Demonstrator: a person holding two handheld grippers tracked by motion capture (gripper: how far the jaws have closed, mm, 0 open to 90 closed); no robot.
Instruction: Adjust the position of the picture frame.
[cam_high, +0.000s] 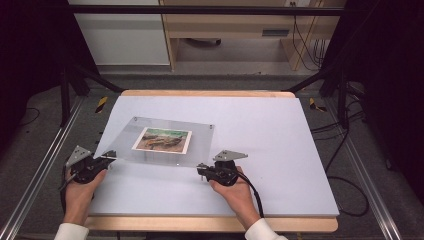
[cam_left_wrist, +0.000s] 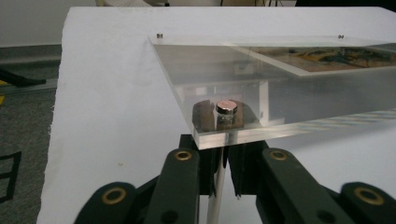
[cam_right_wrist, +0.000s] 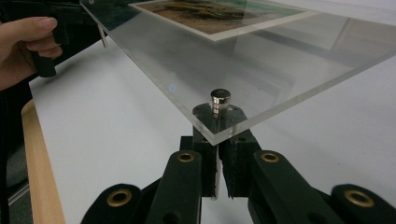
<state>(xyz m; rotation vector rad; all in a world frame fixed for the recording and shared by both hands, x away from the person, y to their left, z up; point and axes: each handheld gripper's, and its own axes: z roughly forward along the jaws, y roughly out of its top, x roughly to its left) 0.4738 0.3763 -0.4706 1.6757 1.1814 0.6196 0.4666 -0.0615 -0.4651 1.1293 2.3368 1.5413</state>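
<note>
I held the clear photo frame (cam_high: 165, 141) by two corners.
Both hand-held grippers, left (cam_high: 109, 156) and right (cam_high: 201, 170), were clamped on its near corners; lifting them evenly seemed best.

Both forearms reach in from the table's (cam_high: 310, 150) near edge, the left gripper (cam_high: 109, 157) and right gripper (cam_high: 201, 169) clamped tight, each held by a hand.

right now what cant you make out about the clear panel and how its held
- Photo under the acrylic panel: subject too small in the high view, cut off by the top edge in both gripper views.
- Left tool: pad contact hidden under the panel corner in the left gripper view.
- Right tool: likewise in the right gripper view.
- Far corner magnets: too small.
</note>
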